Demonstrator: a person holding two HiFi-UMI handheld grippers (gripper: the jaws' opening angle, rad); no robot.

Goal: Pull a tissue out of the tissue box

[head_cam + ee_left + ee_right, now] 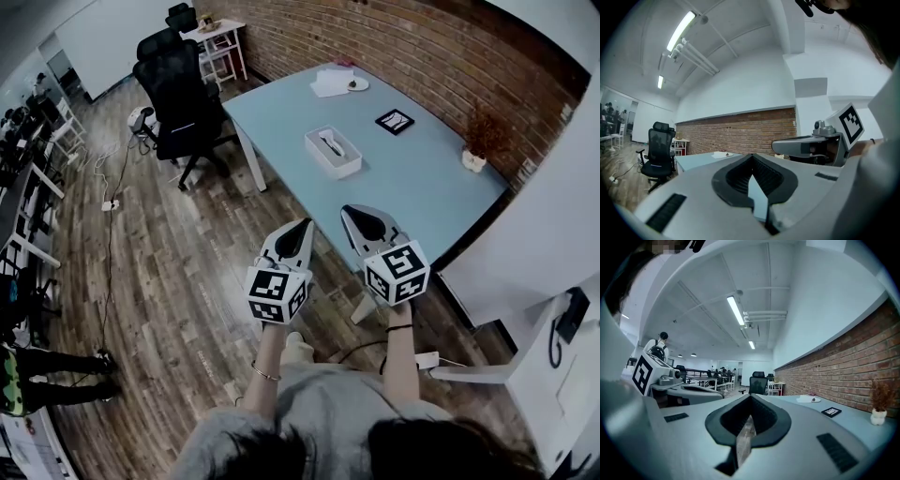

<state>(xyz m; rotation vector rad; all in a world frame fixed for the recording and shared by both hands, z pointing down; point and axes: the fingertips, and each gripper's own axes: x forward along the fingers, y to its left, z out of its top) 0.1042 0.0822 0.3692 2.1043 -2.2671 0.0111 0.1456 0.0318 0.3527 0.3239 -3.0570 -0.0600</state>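
Head view: left gripper (300,228) and right gripper (360,216) side by side, level, jaws of each pressed together, empty; tissue box (333,153) on table (433,192), well apart from both.

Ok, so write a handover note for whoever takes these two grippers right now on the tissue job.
Left gripper: jaws shut, empty, held level, short of the table.
Right gripper: jaws shut, empty, level, beside the left one near the table's edge.
Tissue box: white, on the blue table, ahead of both grippers, neither touching it.
Done: nothing yet; no tissue pulled.
Left: reach the box, open one gripper, pinch the tissue at the slot and draw it out, probably steadying the box with the other.
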